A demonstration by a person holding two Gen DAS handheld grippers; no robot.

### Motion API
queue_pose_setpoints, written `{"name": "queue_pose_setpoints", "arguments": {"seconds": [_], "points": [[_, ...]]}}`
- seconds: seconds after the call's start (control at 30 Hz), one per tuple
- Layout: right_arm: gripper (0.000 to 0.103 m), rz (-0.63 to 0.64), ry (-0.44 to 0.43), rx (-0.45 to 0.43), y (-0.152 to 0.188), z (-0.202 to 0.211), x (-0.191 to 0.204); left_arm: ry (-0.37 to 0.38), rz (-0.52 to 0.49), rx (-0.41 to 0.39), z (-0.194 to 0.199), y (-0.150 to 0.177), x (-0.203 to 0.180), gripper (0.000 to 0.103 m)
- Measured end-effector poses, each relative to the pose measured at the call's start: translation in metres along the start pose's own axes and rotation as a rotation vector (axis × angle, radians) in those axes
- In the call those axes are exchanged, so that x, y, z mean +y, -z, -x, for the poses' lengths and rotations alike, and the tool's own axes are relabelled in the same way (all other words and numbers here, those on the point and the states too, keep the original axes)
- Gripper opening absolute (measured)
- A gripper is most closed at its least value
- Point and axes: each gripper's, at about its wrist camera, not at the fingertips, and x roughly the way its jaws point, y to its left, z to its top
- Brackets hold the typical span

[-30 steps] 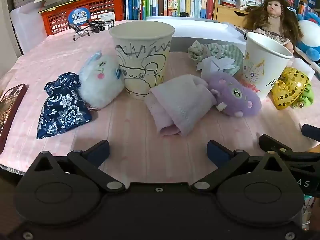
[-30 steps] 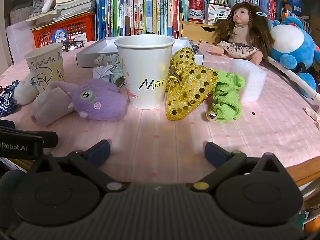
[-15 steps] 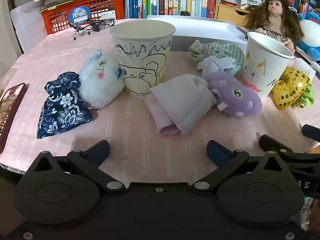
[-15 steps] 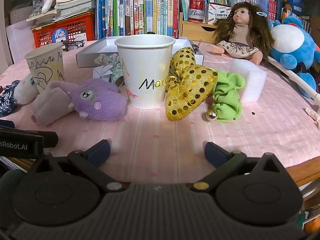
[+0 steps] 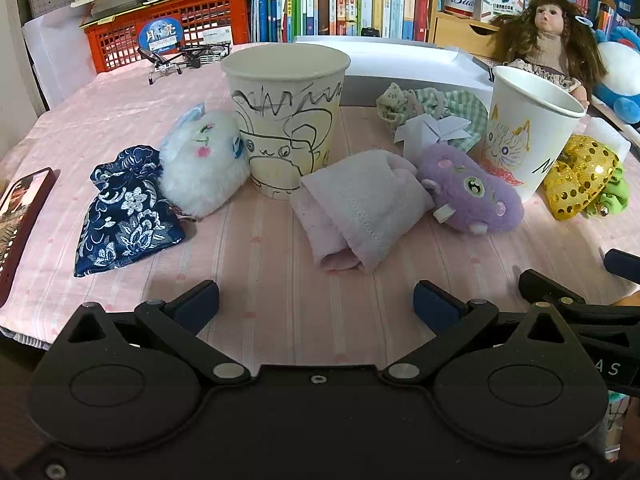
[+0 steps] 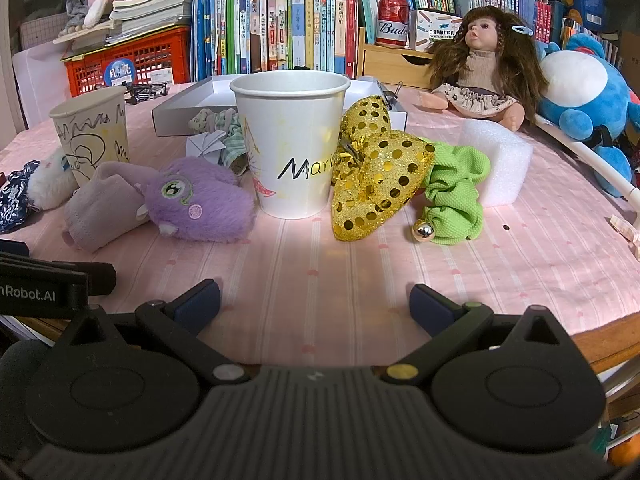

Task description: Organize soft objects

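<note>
A wall of books and a red crate back a counter [image 5: 280,240] under a pink striped cloth, and we have both grippers low at its near edge. Going left to right, we find a blue floral pouch [image 5: 124,212], a white fluffy toy [image 5: 204,172] touching the doodled paper cup [image 5: 286,120], a folded pink cloth [image 5: 360,208] just beside a purple plush [image 5: 476,196], then the white cup marked with a cat [image 5: 528,132], a gold sequin bow [image 6: 372,184] leaning on that cup, and a green scrunchie [image 6: 456,200] at the far right. Our left gripper [image 5: 316,304] has its fingers spread wide, nothing between them; our right gripper [image 6: 314,300] is likewise spread and empty. We judge the step to be choosing a first soft piece: we should drive the left fingers straight ahead over the pink cloth, pinch across its thick fold rather than a loose edge, and lift clear before steering to the doodled cup, taking care not to knock it. Against the pictures of a moment ago, almost nothing differs: the objects lie as they did and both pairs of fingers are as open as before.
</note>
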Motion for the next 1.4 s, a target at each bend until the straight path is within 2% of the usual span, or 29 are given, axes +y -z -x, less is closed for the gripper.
{"name": "queue_pose_setpoints", "arguments": {"seconds": [1.0, 1.4], "points": [[0.103, 0.005, 0.008, -0.04, 0.0056, 0.004, 0.0017, 0.009, -0.008, -0.016, 0.0005, 0.0013, 0.0009, 0.103], [0.103, 0.007, 0.011, -0.052, 0.0072, 0.0046, 0.002, 0.029, -0.026, -0.054, 0.0001, 0.0053, 0.0044, 0.103]]}}
